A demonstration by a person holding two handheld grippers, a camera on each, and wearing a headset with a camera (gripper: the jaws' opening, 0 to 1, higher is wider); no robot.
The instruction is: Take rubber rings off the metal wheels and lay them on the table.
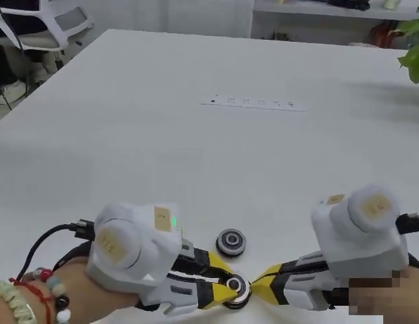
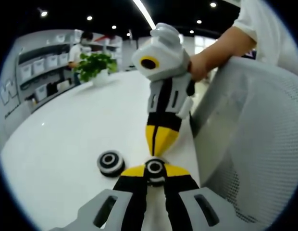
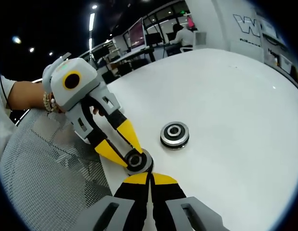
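Views by what each gives: head view has both tools meeting tip to tip at the near edge of the table [image 1: 162, 135], with a white power strip [image 1: 253, 103] further out. Left gripper view gives a potted plant [image 2: 93, 65] at the table's far end and a mesh chair back [image 2: 250, 144] just off the table edge. Right gripper view gives the cleanest look at the jaw spread.

Left tool [image 3: 134, 160]: jaws spread, yellow tips pinching the held wheel [image 1: 236, 287] on opposite sides of its rim.

Right tool [image 3: 150, 179]: jaws pressed together, tips butted against the same wheel's rim from the opposite side.

Free wheel [image 1: 231, 241] lies on the table just beyond the held one, apart from both tools.

Hard to make out:
- whether the right tool's tips nip the rubber band or only touch it
- whether the held wheel rests on the table or is lifted off it
- lower part of both tools, cut off by the bottom edge of the head view

Orientation: both wheels lie flat, bore up, axis roughly vertical. The free wheel has a dark band round its rim. The two tools' long axes run nearly in line, left to right across the table edge.
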